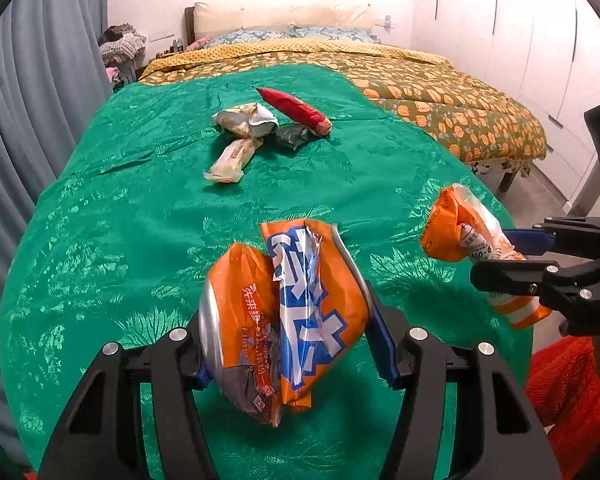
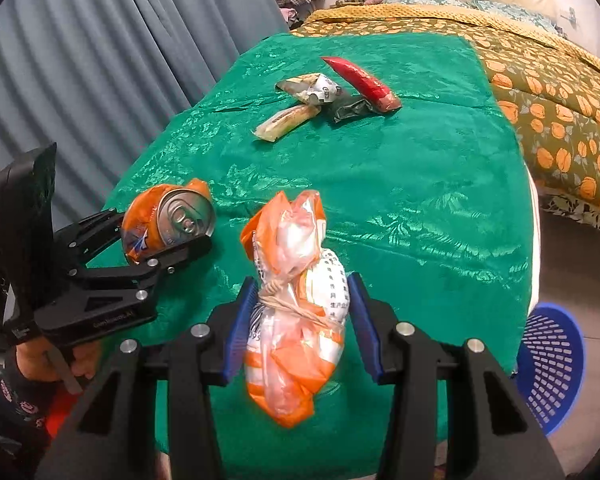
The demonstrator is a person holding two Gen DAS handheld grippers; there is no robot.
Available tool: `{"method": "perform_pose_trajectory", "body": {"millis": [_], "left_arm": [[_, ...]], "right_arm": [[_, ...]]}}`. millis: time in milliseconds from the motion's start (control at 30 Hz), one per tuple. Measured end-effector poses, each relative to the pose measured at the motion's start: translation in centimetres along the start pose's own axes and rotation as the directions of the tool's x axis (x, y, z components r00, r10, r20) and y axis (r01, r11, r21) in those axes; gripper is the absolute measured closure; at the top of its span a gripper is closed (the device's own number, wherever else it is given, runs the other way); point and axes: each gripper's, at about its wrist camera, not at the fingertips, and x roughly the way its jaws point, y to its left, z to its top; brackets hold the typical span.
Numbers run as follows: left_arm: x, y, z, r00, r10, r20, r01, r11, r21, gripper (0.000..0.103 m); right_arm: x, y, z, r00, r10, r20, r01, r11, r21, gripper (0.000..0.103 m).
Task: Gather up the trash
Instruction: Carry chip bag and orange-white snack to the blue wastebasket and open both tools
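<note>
- The left hand-held gripper (image 1: 290, 336) clenches a crushed orange can (image 1: 284, 312), lifted above the green surface (image 1: 140, 200).
- The right hand-held gripper (image 2: 300, 320) grasps a tied orange-and-white bag (image 2: 296, 312); what the bag holds cannot be told.
- Four wrappers (image 1: 260, 128) lie clustered farther back on the surface.
- A blue basket (image 2: 552, 364) stands on the floor just beside the surface; its contents are hidden.

One crushed can (image 1: 284, 312), one tied plastic bag (image 2: 296, 320), four wrappers (image 1: 232, 160) on the cloth and one blue basket (image 2: 552, 364) are counted; two grippers (image 1: 296, 352) are seen.
</note>
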Motion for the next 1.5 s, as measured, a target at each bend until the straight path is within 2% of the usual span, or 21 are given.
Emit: {"method": "perform_pose_trajectory", "body": {"millis": [633,800,900,1033,1067,1167,1300,1433,1500], "left_arm": [[-0.7,-4.0,0.6,0.999,0.030,0.024,-0.032,0.996,0.087,0.045],[-0.9,-6.8,1.6,1.000,-0.002,0.027,-0.001,0.993,0.119,0.045],[-0.7,-9.1,2.6,0.998,-0.062,0.015,0.060,0.990,0.127,0.045],[0.1,-12.8,4.4,0.980,-0.196,-0.034,0.198,0.973,0.116,0.045],[0.4,-14.1,4.8,0.972,-0.229,-0.047,0.233,0.965,0.118,0.045],[1.5,-18.2,5.9,0.947,-0.310,-0.088,0.320,0.939,0.126,0.044],[4.0,-23.7,6.5,0.920,-0.364,-0.145,0.384,0.911,0.151,0.043],[7.9,-28.5,6.6,0.887,-0.411,-0.210,0.441,0.889,0.124,0.042],[9.9,-30.8,6.3,0.880,-0.415,-0.231,0.452,0.881,0.138,0.042]], "right_arm": [[-1.9,-2.9,-1.2,0.999,0.029,0.038,-0.031,0.998,0.050,0.058],[-4.1,-5.2,-1.0,0.997,0.002,0.071,-0.006,0.998,0.059,0.058],[-5.8,-7.8,-1.1,0.995,-0.049,0.087,0.043,0.996,0.079,0.058],[-8.3,-12.3,-1.7,0.984,-0.155,0.089,0.144,0.982,0.119,0.058],[-9.0,-14.1,-2.0,0.974,-0.211,0.083,0.199,0.971,0.133,0.058],[-10.0,-18.5,-3.2,0.953,-0.297,0.058,0.282,0.941,0.185,0.058],[-9.9,-24.0,-5.2,0.938,-0.346,0.017,0.328,0.904,0.274,0.058],[-9.0,-29.0,-7.7,0.930,-0.366,-0.025,0.349,0.864,0.362,0.057],[-8.8,-30.7,-9.1,0.931,-0.361,-0.051,0.351,0.850,0.392,0.057]]}}
